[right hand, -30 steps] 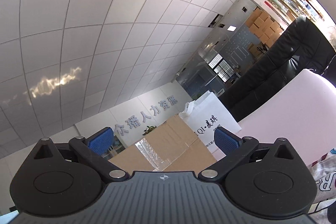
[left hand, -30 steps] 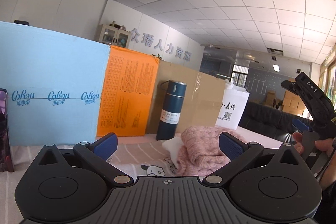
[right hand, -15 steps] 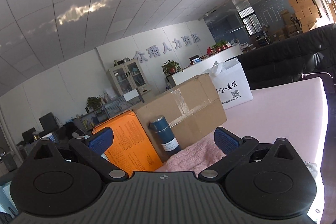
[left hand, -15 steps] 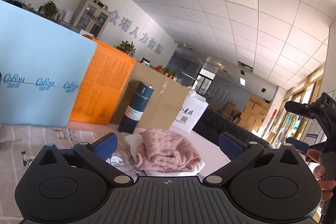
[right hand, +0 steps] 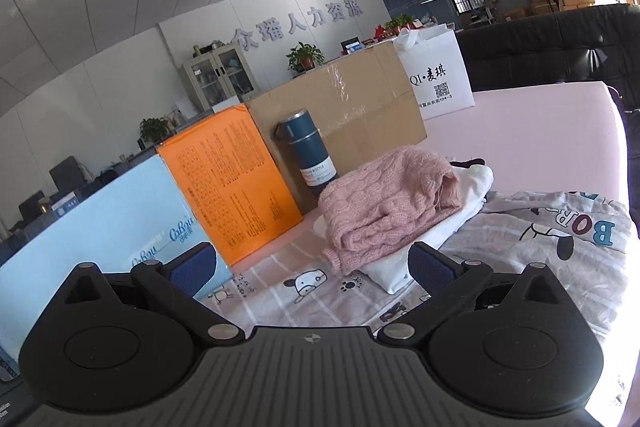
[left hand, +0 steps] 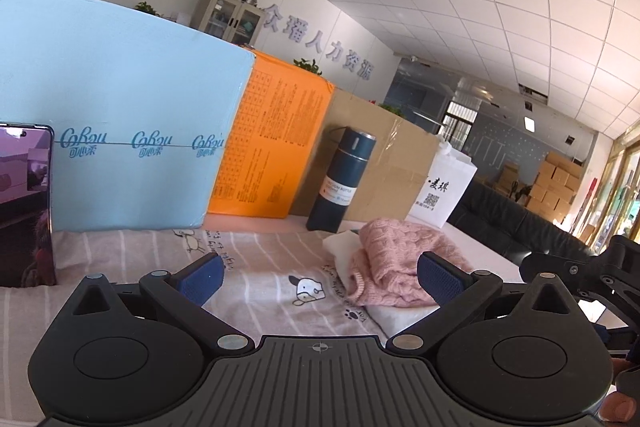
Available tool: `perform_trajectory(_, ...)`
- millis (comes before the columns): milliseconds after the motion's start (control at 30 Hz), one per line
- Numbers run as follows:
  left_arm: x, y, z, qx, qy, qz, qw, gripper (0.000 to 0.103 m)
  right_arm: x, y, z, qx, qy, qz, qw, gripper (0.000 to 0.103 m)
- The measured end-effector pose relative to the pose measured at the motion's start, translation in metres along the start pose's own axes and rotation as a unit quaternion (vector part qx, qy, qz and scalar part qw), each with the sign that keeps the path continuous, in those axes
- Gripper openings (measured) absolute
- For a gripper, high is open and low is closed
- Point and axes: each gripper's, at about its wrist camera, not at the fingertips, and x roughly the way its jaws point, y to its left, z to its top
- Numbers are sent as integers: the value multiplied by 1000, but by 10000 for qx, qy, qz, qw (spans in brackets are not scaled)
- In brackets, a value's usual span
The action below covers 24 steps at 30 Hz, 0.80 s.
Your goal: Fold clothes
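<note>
A folded pink knit sweater (left hand: 396, 267) (right hand: 384, 203) lies on top of a folded white garment (left hand: 340, 251) (right hand: 460, 211). Both rest on a striped cloth with cartoon dogs (left hand: 264, 275) (right hand: 304, 291) spread over the table. A bunched printed garment with blue letters (right hand: 560, 239) lies to the right of the pile. My left gripper (left hand: 318, 277) is open and empty, held above the cloth just short of the sweater. My right gripper (right hand: 310, 265) is open and empty too, near the pile's front. Its black frame (left hand: 592, 275) shows at the right of the left wrist view.
Along the back stand a light blue box (left hand: 120, 147) (right hand: 120, 219), an orange box (left hand: 276, 155) (right hand: 228, 179), a cardboard box (left hand: 384, 167) (right hand: 352, 107), a dark blue flask (left hand: 340, 183) (right hand: 308, 155) and a white bag (left hand: 444, 187) (right hand: 436, 71). A phone (left hand: 24, 203) leans at left. Black sofa (right hand: 560, 51) behind.
Both grippers have tilted down from the ceiling toward the table. The right view now takes in the pile and the printed garment. Both stay open.
</note>
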Motion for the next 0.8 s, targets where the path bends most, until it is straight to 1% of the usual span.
perform_trajectory(100, 3, -3, -8, 212, -38, 159, 9996, 103, 15, 8, -5, -140, -39, -288, 9995, 103)
perform_trajectory(200, 4, -8, -15, 461, -193, 296, 9983, 103, 30, 12, -15, -450, 104, -868, 9952, 103)
perform_trajectory(333, 6, -8, -19, 491, -107, 418, 9979, 103, 45, 8, -28, -688, 157, -1579, 9849, 103)
perform_trajectory(367, 7, -9, -20, 539, -88, 439, 9975, 103, 48, 6, -30, -713, 192, -1699, 9827, 103)
perform_trajectory(533, 11, -13, -25, 711, 2, 494, 9962, 103, 55, -3, -35, -734, 405, -1918, 9779, 103)
perform_trajectory(733, 15, -18, -33, 923, 93, 548, 9942, 103, 57, 0, -40, -1024, 243, -2201, 9698, 103)
perform_trajectory(800, 14, -20, -35, 1047, -8, 601, 9927, 103, 56, 1, -40, -1067, 211, -2250, 9683, 103)
